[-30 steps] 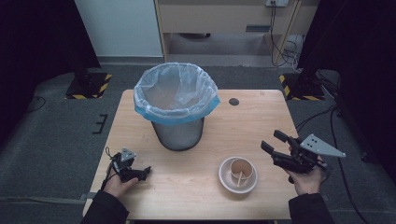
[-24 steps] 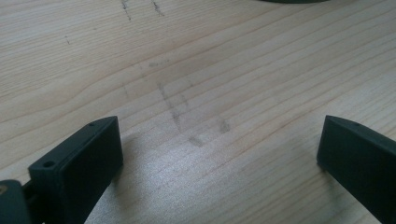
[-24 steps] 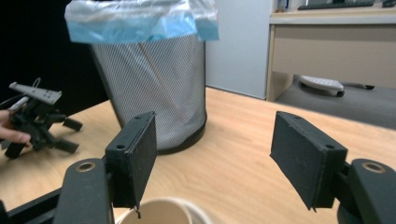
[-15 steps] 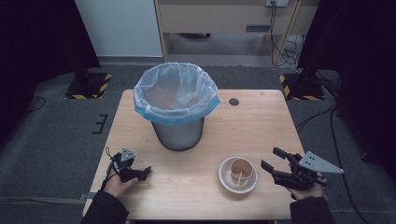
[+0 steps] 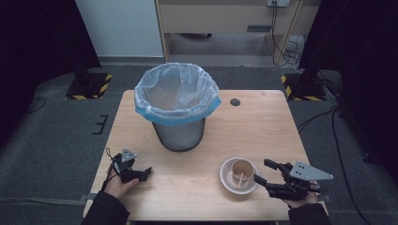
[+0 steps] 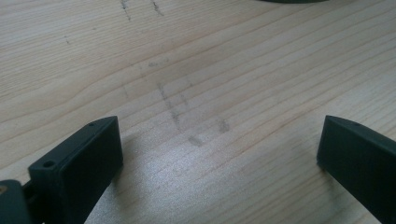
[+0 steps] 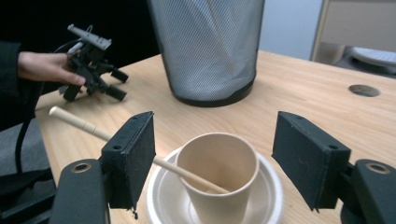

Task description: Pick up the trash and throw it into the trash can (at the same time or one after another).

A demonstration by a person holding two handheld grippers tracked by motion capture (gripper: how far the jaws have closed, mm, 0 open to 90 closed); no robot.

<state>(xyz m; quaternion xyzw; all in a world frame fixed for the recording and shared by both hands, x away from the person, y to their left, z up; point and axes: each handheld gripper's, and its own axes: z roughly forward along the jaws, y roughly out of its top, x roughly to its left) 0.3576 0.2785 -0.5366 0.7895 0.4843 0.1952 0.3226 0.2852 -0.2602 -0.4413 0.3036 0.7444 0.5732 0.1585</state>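
Cup with stick inside, nested in bowl on tabletop, untouched between spread right claw; left claw released, idle; binning into basket apparently all ahead.

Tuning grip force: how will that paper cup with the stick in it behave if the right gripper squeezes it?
The paper cup looks thin-walled, so it probably dents under a firm squeeze. Empty but for the stick, it is likely light. The stick leans far over the rim, so the cup may tip toward it. The right gripper is open around it.

Open tongs flanking paper cup, stick inside, on plate
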